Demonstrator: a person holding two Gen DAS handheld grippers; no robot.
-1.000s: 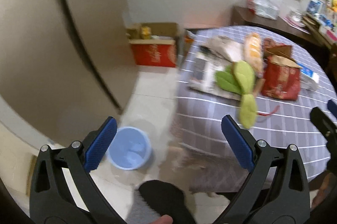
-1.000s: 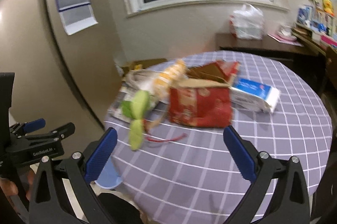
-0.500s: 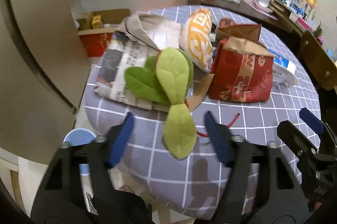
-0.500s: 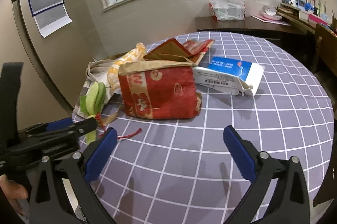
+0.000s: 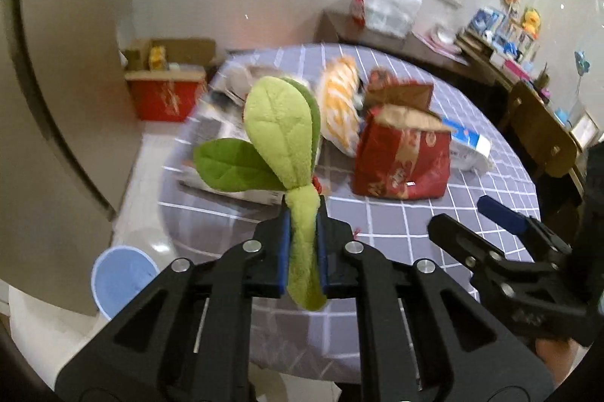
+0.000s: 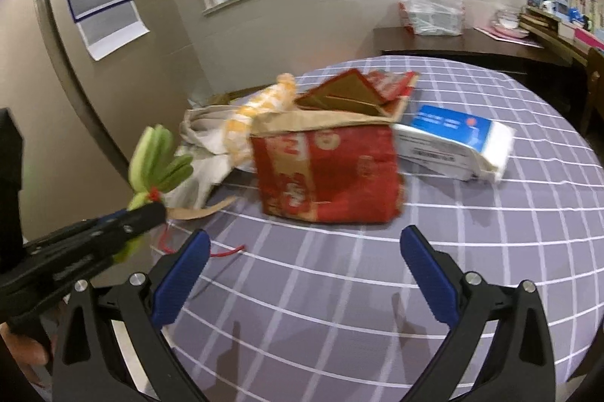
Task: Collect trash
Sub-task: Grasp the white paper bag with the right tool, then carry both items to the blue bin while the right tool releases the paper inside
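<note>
A green plush leaf sprig (image 5: 279, 134) with a red string stands upright in my left gripper (image 5: 303, 213). The jaws are closing, and the blue pads press its stem from both sides. From the right wrist view the sprig (image 6: 154, 156) hangs off the table's left edge, held by the left gripper (image 6: 147, 213). My right gripper (image 6: 304, 251) is open above the grey checked tablecloth (image 6: 377, 288), just short of a torn red paper bag (image 6: 324, 171), with nothing between its fingers. In the left wrist view the right gripper (image 5: 458, 213) shows at the right.
Behind the red bag (image 5: 404, 160) lie a yellow-and-white bag (image 5: 339, 107), crumpled paper over newspaper (image 6: 204, 130) and a blue-and-white tissue pack (image 6: 453, 141). A light blue bin (image 5: 120, 281) stands on the floor left of the table. A red carton (image 5: 166, 92) sits by the wall.
My left gripper swung from the floor and bin toward the table and closed on the plush sprig's stem, which now stands up off the cloth. My right gripper moved closer to the red bag.
</note>
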